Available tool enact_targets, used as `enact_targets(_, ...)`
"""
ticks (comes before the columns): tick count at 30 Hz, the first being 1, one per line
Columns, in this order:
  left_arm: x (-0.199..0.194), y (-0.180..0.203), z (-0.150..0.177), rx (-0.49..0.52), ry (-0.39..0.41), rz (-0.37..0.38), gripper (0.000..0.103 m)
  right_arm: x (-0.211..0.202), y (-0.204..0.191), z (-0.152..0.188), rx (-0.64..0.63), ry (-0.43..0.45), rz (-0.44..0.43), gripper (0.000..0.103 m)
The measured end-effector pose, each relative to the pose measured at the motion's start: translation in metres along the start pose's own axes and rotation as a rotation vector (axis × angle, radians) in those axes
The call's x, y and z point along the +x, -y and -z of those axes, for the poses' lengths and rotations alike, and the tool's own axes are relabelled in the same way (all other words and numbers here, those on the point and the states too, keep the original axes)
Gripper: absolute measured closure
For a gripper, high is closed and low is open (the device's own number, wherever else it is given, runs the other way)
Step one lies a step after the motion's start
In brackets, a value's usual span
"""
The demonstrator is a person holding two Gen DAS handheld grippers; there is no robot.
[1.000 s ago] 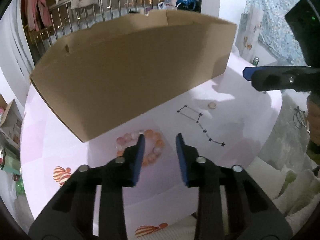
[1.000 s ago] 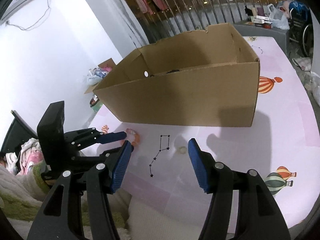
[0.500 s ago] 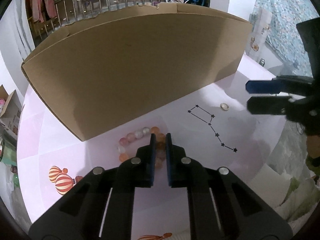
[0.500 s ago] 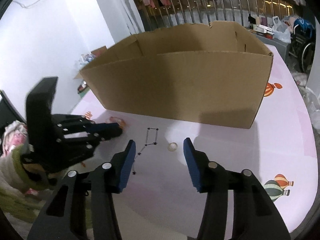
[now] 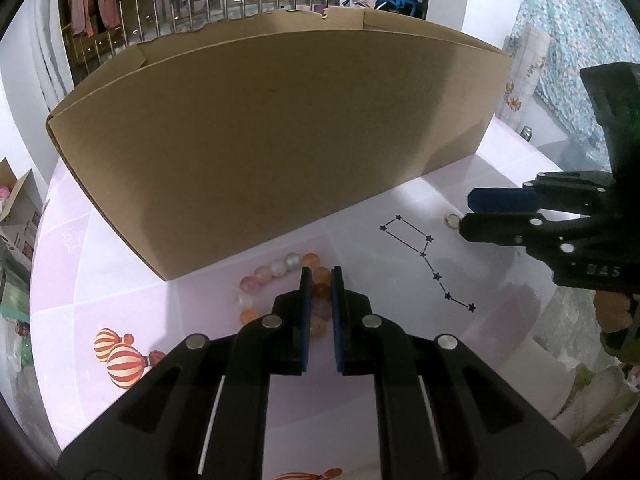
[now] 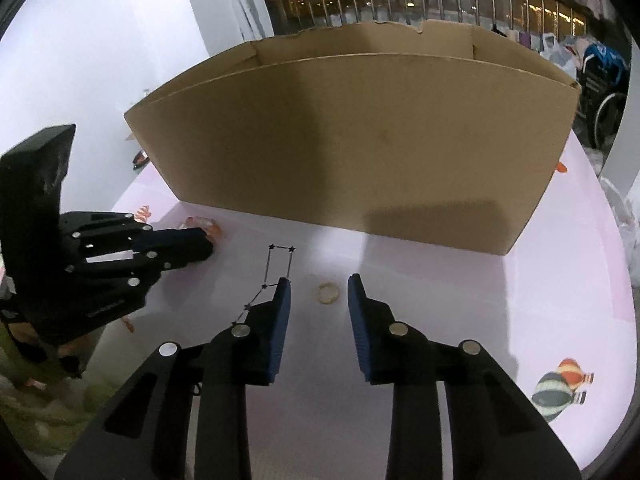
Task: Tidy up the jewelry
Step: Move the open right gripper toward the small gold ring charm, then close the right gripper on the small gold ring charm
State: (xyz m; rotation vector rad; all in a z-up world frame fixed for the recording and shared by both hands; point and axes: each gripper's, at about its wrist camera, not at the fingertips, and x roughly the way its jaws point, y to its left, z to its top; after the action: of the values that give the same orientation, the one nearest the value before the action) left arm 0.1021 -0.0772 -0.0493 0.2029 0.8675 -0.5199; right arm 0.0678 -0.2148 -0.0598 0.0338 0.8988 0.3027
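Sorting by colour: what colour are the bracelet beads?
Pink, orange and pearly white bracelet beads, clearest in the left wrist view.

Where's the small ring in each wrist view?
Left wrist: the ring lies on the table at right of centre, just off the tips of the right tongs.
Right wrist: the ring lies at centre, between the fingertips of those tongs, whose jaws are closing but not touching it.
Shared landmark: the printed star constellation, next to the ring in both.
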Motion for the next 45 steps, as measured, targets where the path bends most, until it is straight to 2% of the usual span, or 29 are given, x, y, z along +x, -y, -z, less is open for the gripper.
enact_targets(4,0.000,-0.002,0.001,-0.005,0.001,0.003,0.095,0.001,-0.003,0.002,0.016,-0.019,-0.036,0.074)
enact_targets(8,0.001,-0.002,0.000,-0.007,0.001,0.003,0.095,0.009,-0.002,0.001,0.016,-0.043,-0.026,0.074)
enact_targets(23,0.000,-0.002,0.002,-0.020,0.001,0.007,0.095,0.019,-0.006,-0.010,0.014,-0.004,0.054,0.075)
enact_targets(30,-0.001,-0.003,0.002,-0.022,0.001,0.009,0.095,0.021,-0.017,-0.009,-0.057,0.015,0.133,0.079)
enact_targets(34,-0.001,-0.002,0.003,-0.021,0.001,0.010,0.095,0.021,-0.016,-0.009,-0.088,0.008,0.128,0.081)
enact_targets(38,-0.002,-0.001,0.003,-0.020,0.002,0.010,0.095,0.018,-0.014,-0.010,-0.114,-0.002,0.107,0.090)
enact_targets(45,-0.002,-0.002,0.002,-0.019,0.001,0.009,0.095,0.015,-0.009,-0.010,-0.132,-0.007,0.085,0.091)
